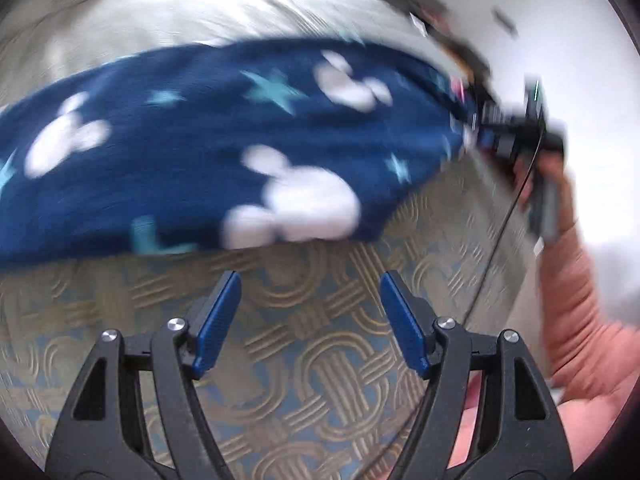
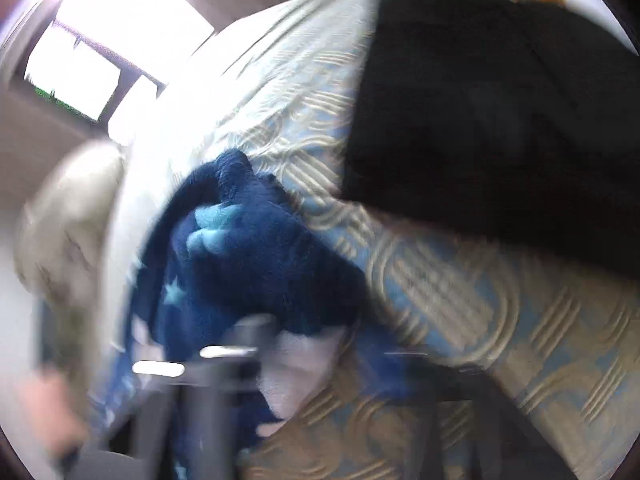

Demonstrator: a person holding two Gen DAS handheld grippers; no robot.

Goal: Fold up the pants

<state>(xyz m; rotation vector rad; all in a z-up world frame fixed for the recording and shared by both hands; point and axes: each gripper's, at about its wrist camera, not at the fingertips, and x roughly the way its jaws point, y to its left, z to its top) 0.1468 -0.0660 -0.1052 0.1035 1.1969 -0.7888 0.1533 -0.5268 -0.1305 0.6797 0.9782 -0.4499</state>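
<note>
The dark blue fleece pants, printed with white mouse heads and light blue stars, lie stretched across the patterned mattress. My left gripper is open just short of their near edge, with only mattress between its blue pads. My right gripper is at the right end of the pants, and the fabric runs into it. In the blurred right wrist view the bunched pants sit right at my right gripper, which looks shut on the cloth.
A black garment lies on the mattress beyond the pants. A person's pink sleeve holds the right gripper. A bright window and a pale cushion are to the left. The mattress's edge runs along the right.
</note>
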